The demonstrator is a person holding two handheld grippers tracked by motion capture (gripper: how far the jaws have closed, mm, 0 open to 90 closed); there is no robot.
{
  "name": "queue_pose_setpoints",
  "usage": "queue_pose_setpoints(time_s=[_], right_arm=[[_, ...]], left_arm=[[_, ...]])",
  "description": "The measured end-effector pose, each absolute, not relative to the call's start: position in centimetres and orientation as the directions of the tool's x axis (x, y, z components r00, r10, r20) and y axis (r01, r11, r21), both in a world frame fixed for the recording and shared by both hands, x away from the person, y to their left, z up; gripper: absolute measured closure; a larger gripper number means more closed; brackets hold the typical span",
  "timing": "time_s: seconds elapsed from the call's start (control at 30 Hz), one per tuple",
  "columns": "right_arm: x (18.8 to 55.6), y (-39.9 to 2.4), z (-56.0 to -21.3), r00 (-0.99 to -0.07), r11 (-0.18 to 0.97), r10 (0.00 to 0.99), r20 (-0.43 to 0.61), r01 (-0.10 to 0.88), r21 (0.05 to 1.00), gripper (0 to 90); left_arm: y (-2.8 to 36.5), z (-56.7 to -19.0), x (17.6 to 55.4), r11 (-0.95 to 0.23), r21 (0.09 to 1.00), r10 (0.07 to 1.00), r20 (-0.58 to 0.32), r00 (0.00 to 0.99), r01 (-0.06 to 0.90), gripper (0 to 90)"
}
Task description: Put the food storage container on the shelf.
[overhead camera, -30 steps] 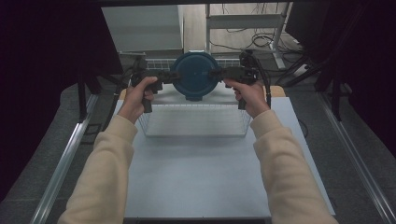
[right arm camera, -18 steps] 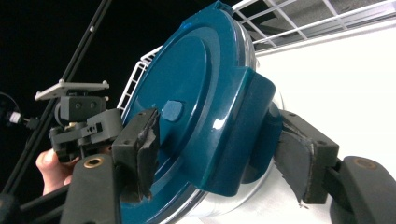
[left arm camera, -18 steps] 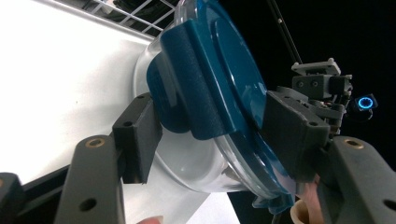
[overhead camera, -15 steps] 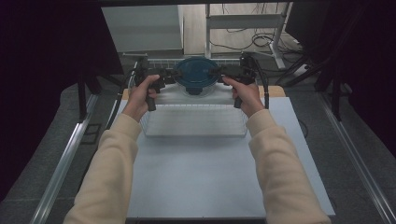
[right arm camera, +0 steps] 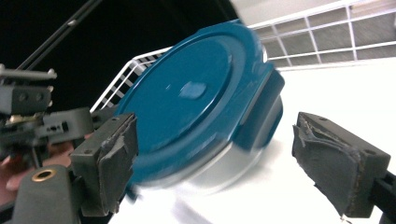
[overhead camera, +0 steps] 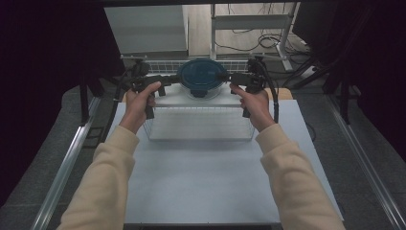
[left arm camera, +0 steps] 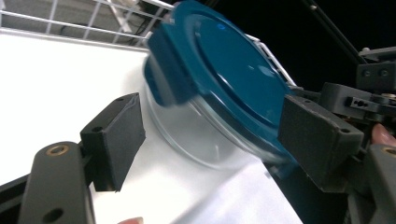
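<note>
Your left gripper point(overhead camera: 168, 85) and right gripper point(overhead camera: 227, 76) have just been opening, pads off the bowl point(overhead camera: 201, 86); its blue lid point(left arm camera: 224, 74) carries no readable writing.

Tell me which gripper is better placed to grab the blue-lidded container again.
Left, narrowly. The left gripper has its open jaws flanking the container, one pad by the lid edge. The right gripper is also open, jaws just released, but the container sits off toward one jaw.
</note>
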State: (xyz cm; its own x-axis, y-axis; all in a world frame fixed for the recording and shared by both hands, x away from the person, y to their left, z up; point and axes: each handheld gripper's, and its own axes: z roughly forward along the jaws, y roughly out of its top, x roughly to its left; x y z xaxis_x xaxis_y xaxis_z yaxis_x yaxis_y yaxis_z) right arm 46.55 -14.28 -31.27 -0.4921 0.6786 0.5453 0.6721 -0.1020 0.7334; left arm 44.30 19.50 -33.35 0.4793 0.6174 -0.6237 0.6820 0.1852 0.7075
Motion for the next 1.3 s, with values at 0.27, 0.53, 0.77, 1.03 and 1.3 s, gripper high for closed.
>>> queue_pose_setpoints(time_s=[0.27,0.53,0.77,1.03,1.3], right_arm=[[43.5,-16.7,-31.5,-0.604,0.025,0.707,0.367,0.54,0.841,17.3],[38.4,-19.0,-33.5,-0.686,0.129,0.679,0.261,0.462,0.877,19.0],[34.1,-20.5,-36.8,-0.736,0.245,0.657,0.165,0.415,0.876,20.7],[30.6,-22.2,-42.2,-0.736,0.275,0.652,0.18,0.452,0.849,21.5],[29.5,-22.3,-47.3,-0.714,0.324,0.677,0.177,0.505,0.8,22.0]], left_arm=[[20.3,-33.3,40.5,0.15,0.773,0.633,-0.554,0.541,0.617,23.9],[19.7,-34.8,34.9,0.028,0.825,0.658,-0.44,0.611,0.564,24.6],[19.3,-38.4,29.8,-0.048,0.836,0.713,-0.355,0.604,0.547,19.0],[18.5,-44.7,25.5,-0.146,0.795,0.755,-0.295,0.586,0.589,17.7],[17.4,-49.4,23.8,-0.248,0.728,0.775,-0.246,0.582,0.639,16.6]])
